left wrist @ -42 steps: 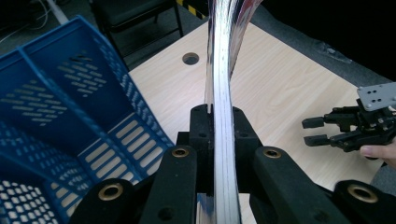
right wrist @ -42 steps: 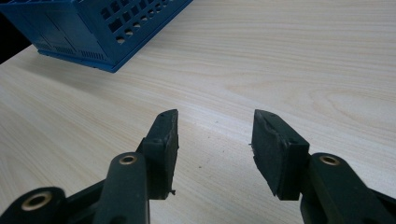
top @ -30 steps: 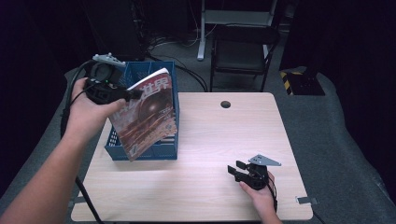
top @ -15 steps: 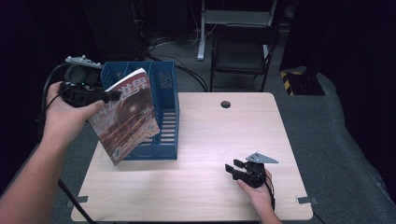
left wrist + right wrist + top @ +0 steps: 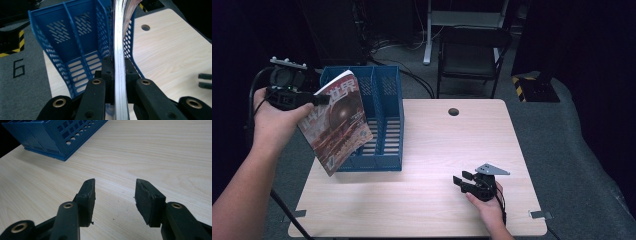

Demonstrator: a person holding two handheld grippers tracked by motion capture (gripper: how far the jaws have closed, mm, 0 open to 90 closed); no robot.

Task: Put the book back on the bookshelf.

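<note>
- High view: the left gripper (image 5: 314, 99) clamps a magazine (image 5: 337, 127) by its top edge; it hangs tilted in the air over the desk's (image 5: 437, 150) left edge, in front of the blue file rack (image 5: 379, 117). Held so near one edge, it could swing and snag the rack wall.
- Left gripper view: the jaws are shut tight on the magazine (image 5: 120, 50); the glossy pages could slide out or fan apart.
- Right gripper view: the right gripper (image 5: 115, 195) rests half open and empty near the desk's front right corner, too far to steady anything.
</note>
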